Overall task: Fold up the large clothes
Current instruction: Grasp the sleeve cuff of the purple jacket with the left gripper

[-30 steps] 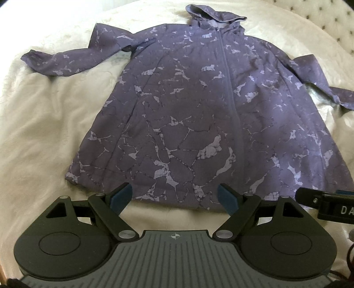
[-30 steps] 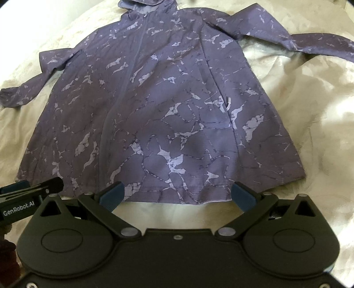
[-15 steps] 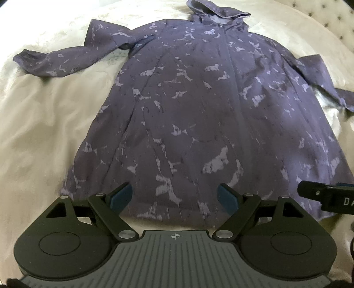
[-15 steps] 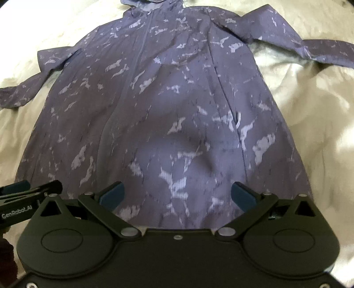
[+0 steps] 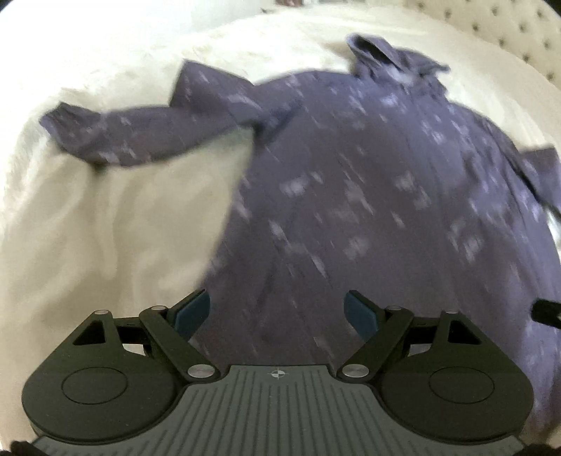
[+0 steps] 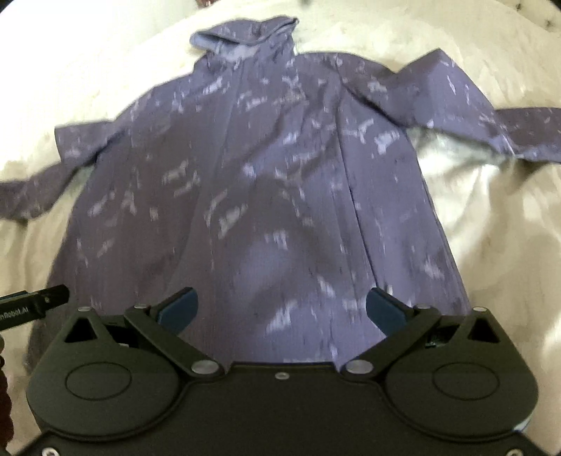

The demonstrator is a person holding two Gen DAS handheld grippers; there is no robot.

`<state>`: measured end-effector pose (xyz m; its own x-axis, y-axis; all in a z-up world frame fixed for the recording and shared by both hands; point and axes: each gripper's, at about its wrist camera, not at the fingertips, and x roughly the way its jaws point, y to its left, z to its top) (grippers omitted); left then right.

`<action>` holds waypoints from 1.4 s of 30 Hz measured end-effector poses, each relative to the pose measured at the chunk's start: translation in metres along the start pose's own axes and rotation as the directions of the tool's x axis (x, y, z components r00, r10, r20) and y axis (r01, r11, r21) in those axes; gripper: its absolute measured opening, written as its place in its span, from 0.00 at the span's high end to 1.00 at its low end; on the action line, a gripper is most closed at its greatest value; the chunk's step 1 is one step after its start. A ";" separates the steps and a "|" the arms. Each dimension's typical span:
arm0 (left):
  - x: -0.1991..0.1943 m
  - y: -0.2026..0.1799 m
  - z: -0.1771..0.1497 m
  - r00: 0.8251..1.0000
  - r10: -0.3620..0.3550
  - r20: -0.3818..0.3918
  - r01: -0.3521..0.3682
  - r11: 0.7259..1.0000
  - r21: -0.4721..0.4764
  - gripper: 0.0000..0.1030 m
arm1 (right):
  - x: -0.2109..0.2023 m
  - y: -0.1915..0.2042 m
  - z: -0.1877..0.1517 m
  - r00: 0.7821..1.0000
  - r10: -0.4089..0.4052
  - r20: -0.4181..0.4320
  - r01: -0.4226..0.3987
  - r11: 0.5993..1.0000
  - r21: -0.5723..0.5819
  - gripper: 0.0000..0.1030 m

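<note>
Jacket (image 6: 266, 182); "nRobot.AI" on left gripper (image 6: 21, 308)

A home bedroom: ahead of the fingers spreads a soft cream bedspread (image 5: 105, 228), rumpled like bedding, and beyond it, far past the fingertips to the right, rises a button-tufted cream headboard (image 5: 508, 31).

Left gripper (image 6: 33, 304) side: you can read "nRobot.AI", its start cut off by the frame edge.
Left gripper's grey plate (image 5: 277, 374): you see a small crosshair mark.
</note>
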<state>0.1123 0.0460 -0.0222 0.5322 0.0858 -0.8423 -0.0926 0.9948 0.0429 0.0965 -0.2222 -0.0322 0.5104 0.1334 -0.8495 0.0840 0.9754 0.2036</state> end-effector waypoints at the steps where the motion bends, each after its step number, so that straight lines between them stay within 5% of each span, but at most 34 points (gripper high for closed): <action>1: 0.002 0.005 0.005 1.000 0.002 0.014 -0.002 1.000 -0.006 0.19 | 0.002 -0.001 0.005 1.000 0.017 0.012 -0.017 1.000 0.010 0.01; 12: 0.049 0.100 0.064 0.986 -0.143 0.083 0.154 0.979 -0.136 0.19 | 0.025 0.009 0.042 0.992 0.114 0.057 -0.115 0.993 0.001 0.01; 19: 0.064 0.155 0.087 0.992 0.004 0.126 0.022 0.979 -0.201 0.19 | 0.053 0.023 0.055 0.990 0.118 0.076 -0.116 0.993 -0.025 0.01; 26: 0.076 0.199 0.112 0.972 0.169 0.161 -0.126 0.961 -0.247 0.19 | 0.071 0.031 0.057 0.985 0.131 0.113 -0.127 0.991 -0.039 0.01; 40: 0.108 0.233 0.143 0.949 0.281 0.144 -0.219 0.914 -0.340 0.20 | 0.116 0.021 0.055 0.976 0.116 0.186 -0.091 0.986 -0.138 0.01; 42: 0.114 0.232 0.146 0.948 0.287 0.140 -0.231 0.919 -0.319 0.33 | 0.118 0.022 0.049 0.972 0.113 0.208 -0.075 0.981 -0.180 0.01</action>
<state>0.2745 0.2941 -0.0292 0.5953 0.3744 -0.7110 -0.4767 0.8768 0.0626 0.2007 -0.1940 -0.1036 0.6835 0.2028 -0.7012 -0.1103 0.9783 0.1755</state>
